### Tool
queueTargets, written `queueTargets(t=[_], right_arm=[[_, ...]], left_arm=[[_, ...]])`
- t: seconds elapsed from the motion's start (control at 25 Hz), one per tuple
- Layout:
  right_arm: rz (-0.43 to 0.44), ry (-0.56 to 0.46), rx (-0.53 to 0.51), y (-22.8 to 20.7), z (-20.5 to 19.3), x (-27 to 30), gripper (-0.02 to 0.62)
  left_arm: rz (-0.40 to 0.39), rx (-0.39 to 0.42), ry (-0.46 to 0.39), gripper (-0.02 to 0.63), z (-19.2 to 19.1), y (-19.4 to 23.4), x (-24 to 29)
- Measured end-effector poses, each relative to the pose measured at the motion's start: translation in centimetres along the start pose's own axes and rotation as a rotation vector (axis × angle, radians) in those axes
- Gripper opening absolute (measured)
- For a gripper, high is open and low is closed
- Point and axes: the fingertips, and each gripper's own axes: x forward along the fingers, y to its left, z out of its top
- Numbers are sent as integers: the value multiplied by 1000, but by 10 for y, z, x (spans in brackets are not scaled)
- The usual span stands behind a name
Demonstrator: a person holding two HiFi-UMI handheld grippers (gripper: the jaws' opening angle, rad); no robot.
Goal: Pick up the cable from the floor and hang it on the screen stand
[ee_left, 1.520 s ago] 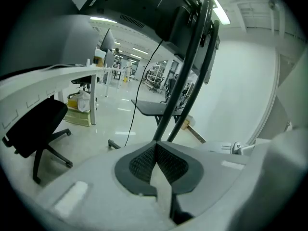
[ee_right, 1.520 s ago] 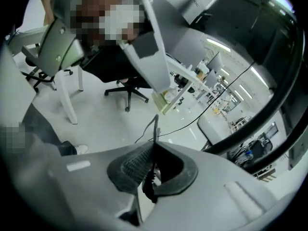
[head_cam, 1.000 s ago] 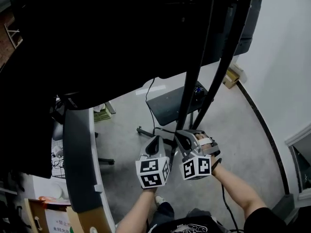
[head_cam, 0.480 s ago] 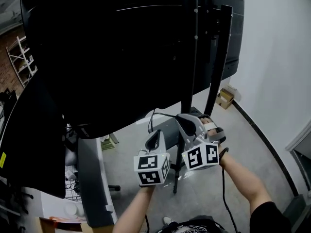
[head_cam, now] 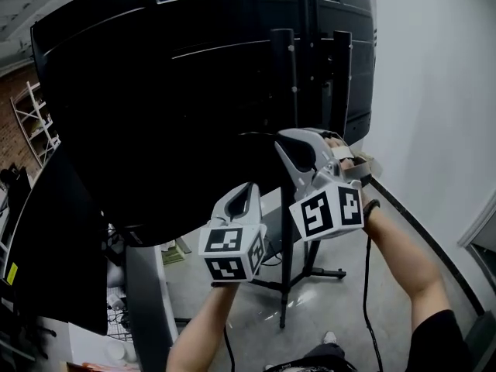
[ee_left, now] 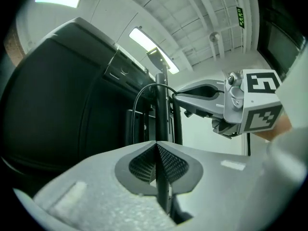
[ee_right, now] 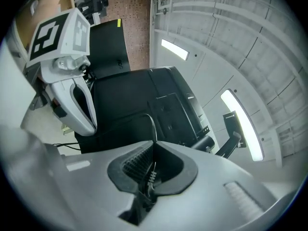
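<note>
Both grippers are raised behind the big black screen (head_cam: 155, 107). A thin black cable (ee_left: 136, 100) arcs between them, close to the screen stand's upright poles (head_cam: 287, 223). My left gripper (ee_left: 156, 143) is shut on the cable, which runs down between its pads. My right gripper (ee_right: 154, 144) is shut on the cable's ribbed end, and the cable (ee_right: 153, 124) curves up from its jaws. In the head view the left gripper (head_cam: 249, 187) sits lower and the right gripper (head_cam: 284, 142) higher, by the poles. More cable (head_cam: 366, 285) hangs down past the right forearm.
The stand's legs (head_cam: 314, 273) spread over the grey floor below. A white wall (head_cam: 434, 91) stands close on the right. A desk edge and clutter (head_cam: 116, 316) lie at the lower left, with a second dark panel (head_cam: 54, 239) beside them.
Both grippers have risen from low over the floor to the back of the screen, the right one higher. The head view has tilted up, showing more of the screen and stand.
</note>
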Motion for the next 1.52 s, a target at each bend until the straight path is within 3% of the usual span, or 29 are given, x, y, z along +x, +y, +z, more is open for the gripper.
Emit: queueTargets(t=[0.48,0.8,1.16,1.52], right_arm=[[-54,-111,-52,-115,8,43,21],[-21,-202,-26,-171,29,65,21],[-58,-206,-22,-239,48,90,21],[-134,-147,-123,-314,53,112,21]], left_arm=[[54,48,-92,-3,79,-3,48],[93,112,-97,-3,115,-6,70],[124,192,-124,-2,158,-6,84],[165,255,-142,-2,186,-10,97]])
